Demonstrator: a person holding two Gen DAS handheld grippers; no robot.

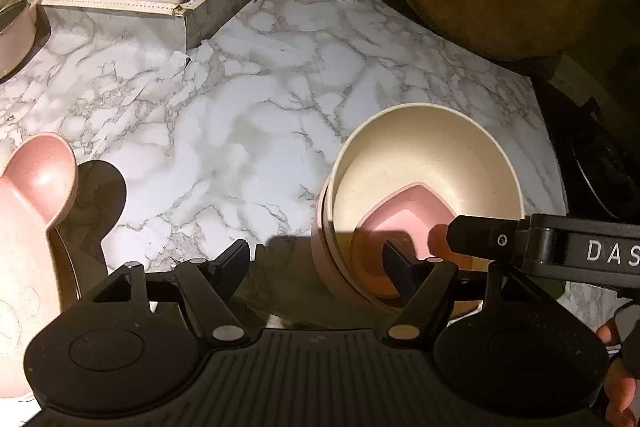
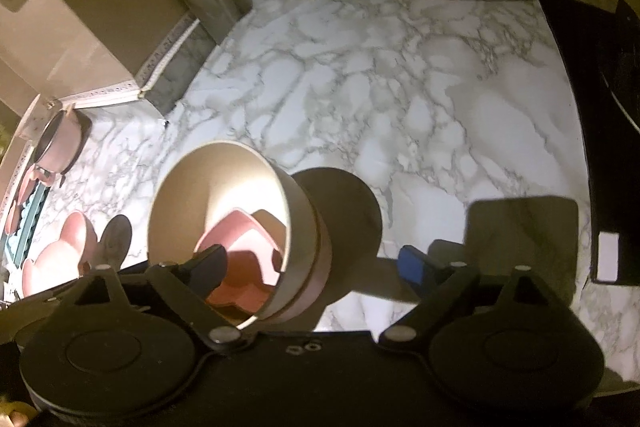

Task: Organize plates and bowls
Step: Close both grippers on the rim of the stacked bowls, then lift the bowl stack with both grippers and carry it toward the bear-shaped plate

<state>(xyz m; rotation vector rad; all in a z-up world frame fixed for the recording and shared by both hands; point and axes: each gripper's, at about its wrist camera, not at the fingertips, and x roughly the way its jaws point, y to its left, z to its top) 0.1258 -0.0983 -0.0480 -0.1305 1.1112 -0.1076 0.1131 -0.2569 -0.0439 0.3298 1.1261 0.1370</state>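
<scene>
Marble counter fills both views. Lower centre, a cream bowl (image 2: pixel 224 227) nests in a pink bowl (image 2: pixel 316 267), holding a pink dish (image 2: pixel 240 239). Both grippers (image 1: pixel 320 259) (image 2: pixel 316 267) gape wide, empty. Probably light, rigid, slippery: pinch the rim.

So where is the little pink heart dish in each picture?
Left wrist view: the pink heart dish sits inside the cream bowl, lower right.
Right wrist view: pink heart dish inside the cream bowl, lower left of centre.
Shared landmark: the pink mouse-ear plate, at the left edge in both.
</scene>
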